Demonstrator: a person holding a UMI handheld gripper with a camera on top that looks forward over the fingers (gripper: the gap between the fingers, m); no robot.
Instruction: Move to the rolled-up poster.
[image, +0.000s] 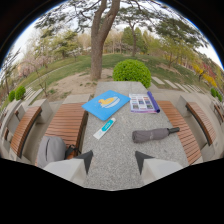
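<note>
- The jaws (114, 161) stood released at lower centre, nothing between them, over the granite bench (125, 165).
- The poster (153, 101), a purple roll, lay upper right of centre along a leaflet's (141, 103) right edge.
- A folded umbrella (154, 134) lay right of centre; a blue book (106, 104) and a tube (104, 128) lay left.

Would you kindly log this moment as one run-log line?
hand-held gripper: open, empty | poster: far end of table, beside leaflet, beyond umbrella | status: not reached
</note>
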